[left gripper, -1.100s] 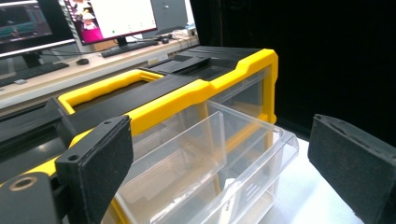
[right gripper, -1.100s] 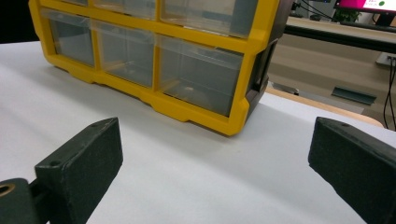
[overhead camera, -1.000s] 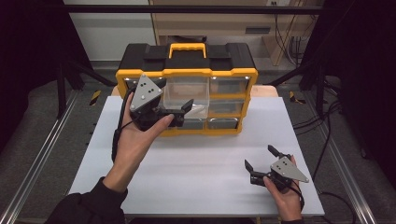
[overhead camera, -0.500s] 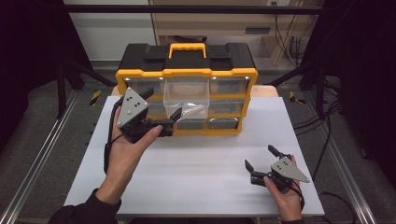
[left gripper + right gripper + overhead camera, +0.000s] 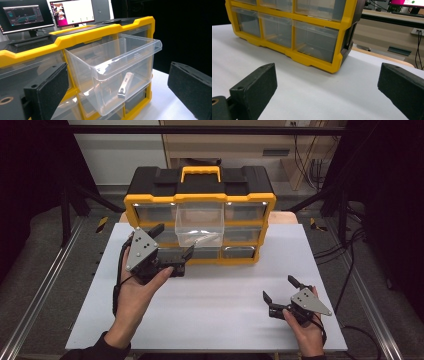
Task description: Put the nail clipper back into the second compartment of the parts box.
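Left gripper view: a nail clipper point(image 5: 125, 84) is seen lying flat on the floor of the pulled-out clear drawer point(image 5: 130, 53) of the yellow organizer point(image 5: 200, 197), its long axis running front to back, jaw end toward the drawer's front. The drawer-open step is judged done; next, the released left gripper point(image 5: 174, 249) would need to be lowered over the rim and closed across the clipper's narrow width. The right gripper point(image 5: 279, 290) is held unclenched and empty above the table point(image 5: 225, 285), well apart from the drawer.
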Demonstrator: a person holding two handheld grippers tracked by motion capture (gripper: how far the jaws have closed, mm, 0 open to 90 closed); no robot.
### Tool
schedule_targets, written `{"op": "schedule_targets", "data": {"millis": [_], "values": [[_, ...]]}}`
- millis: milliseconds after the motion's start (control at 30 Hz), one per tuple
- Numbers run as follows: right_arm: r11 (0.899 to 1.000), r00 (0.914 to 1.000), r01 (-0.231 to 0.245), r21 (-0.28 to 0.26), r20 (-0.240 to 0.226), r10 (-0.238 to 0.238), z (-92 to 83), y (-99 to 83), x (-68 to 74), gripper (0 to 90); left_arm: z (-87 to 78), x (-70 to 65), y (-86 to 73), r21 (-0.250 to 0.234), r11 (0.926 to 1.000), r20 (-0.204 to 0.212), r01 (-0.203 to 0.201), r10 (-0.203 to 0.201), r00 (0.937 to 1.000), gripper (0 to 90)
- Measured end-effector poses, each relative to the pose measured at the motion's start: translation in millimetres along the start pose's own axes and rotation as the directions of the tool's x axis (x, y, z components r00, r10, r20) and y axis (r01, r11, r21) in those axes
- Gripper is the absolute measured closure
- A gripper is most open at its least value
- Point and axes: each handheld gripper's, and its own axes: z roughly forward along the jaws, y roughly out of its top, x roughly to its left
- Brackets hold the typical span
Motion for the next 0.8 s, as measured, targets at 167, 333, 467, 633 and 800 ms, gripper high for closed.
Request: {"op": "schedule_targets", "data": {"millis": [167, 333, 467, 633, 800], "values": [[1.000, 0.9999, -0.012, 0.001, 0.002, 0.012, 0.4, -0.6, -1.1, 2.6, -1.8, -1.9, -1.0, -0.001, 1.0000, 0.005, -0.002, 0.002, 1.0000, 3.1], [1.000, 1.0000, -0.007, 0.003, 0.002, 0.007, 0.1, -0.4, -0.3, 2.6, -1.3, -5.7, -6.5, 0.006, 1.0000, 0.005, 0.000, 0.000, 1.0000, 3.0], [1.000, 1.0000, -0.009, -0.001, 0.004, 0.009, -0.5, 0.0, -1.5, 2.5, -4.0, -9.4, -10.3, 0.007, 0.9999, 0.001, -0.008, 0.008, 1.0000, 3.0], [1.000, 0.9999, -0.010, 0.000, 0.003, 0.010, -0.3, -0.4, -1.5, 2.5, -7.5, -11.8, -14.1, 0.005, 1.0000, -0.006, -0.007, 0.007, 1.0000, 2.9], [1.000, 0.9999, -0.012, 0.001, 0.002, 0.012, -0.4, -0.1, -1.7, 2.5, -7.8, -14.4, -20.0, 0.012, 0.9999, -0.006, -0.002, 0.002, 1.0000, 2.9]]}}
